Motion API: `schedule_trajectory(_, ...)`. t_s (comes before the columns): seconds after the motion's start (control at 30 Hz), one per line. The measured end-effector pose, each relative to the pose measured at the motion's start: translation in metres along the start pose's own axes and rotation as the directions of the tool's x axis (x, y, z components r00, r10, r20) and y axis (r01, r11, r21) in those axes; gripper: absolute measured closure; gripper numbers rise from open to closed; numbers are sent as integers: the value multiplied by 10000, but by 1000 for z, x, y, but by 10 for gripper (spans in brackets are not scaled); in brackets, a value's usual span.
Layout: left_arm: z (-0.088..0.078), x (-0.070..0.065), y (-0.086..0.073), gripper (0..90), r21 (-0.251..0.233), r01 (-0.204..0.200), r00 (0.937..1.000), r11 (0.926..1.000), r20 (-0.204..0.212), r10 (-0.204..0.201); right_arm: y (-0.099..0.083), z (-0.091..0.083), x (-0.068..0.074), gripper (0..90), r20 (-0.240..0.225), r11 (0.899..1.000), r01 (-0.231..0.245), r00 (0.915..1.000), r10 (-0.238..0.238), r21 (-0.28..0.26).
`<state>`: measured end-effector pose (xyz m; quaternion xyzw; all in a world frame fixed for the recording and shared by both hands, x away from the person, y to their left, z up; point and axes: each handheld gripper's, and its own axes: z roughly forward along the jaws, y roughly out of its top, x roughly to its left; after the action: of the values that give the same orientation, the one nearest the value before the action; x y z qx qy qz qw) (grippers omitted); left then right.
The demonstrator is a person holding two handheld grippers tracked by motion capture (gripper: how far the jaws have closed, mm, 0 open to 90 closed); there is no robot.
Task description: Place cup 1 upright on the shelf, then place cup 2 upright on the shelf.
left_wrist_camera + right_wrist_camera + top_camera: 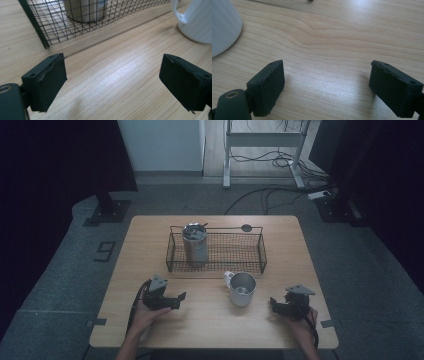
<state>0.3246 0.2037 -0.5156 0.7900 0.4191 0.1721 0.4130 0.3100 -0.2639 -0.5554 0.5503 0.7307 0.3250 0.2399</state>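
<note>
A black wire basket (250, 251) stands at the middle back of the wooden table (150, 235), with a steel tumbler (194, 245) upright in its left end. Just in front of the basket sits a white mug (242, 289), handle to the left. My left gripper (179, 301) rests at the front left, jaws wide apart over bare wood, pointing toward the mug. The left gripper view has the basket mesh (57, 27), the tumbler base (86, 10) and the mug (197, 22) ahead. My right gripper (274, 304) lies at the front right, open, beside the mug (222, 27).
A small dark round disc (246, 227) lies behind the basket near the table's far edge. Bare wood stretches between the two grippers in front of the mug. Beyond the table are a metal desk frame (227, 155) and floor cables (260, 195).
</note>
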Motion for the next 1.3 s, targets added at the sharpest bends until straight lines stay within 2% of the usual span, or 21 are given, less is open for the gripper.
schedule_trajectory(0.13,1,-1,-4,75,74,-51,9999,10000,-97,52,0,0,0,127,-12,10000,-10,10000,10,-10)
schedule_trajectory(0.43,2,-6,-4,76,43,-80,9998,10000,163,80,-1,-1,2,138,-9,10000,50,10000,-50,-62)
schedule_trajectory(0.57,4,-7,-7,77,232,-254,9996,9994,145,250,-1,-3,7,138,-54,9996,214,9998,-215,-205)
schedule_trajectory(0.73,3,-5,-8,78,235,-167,9997,9996,162,164,1,-10,9,138,-135,9986,147,9998,-154,-513)
schedule_trajectory(0.83,2,-3,-9,78,218,-79,9999,9997,133,76,3,-20,11,144,-356,9955,-81,9994,48,-941)
schedule_trajectory(1.1,-1,-3,-10,78,207,-118,9999,9997,78,117,11,-39,17,146,-1034,9867,-292,9946,127,-1597)
schedule_trajectory(1.17,-1,-3,-10,78,251,-127,9999,9996,81,125,12,-41,17,147,-1086,9855,-317,9940,136,-1668)
schedule_trajectory(1.2,0,-4,-10,78,311,-79,9999,9995,68,77,13,-46,17,147,-1304,9827,-499,9911,266,-1784)
schedule_trajectory(1.3,-2,-6,-9,107,197,155,9995,9997,256,-160,14,-52,17,147,-1493,9781,-635,9882,339,-1984)
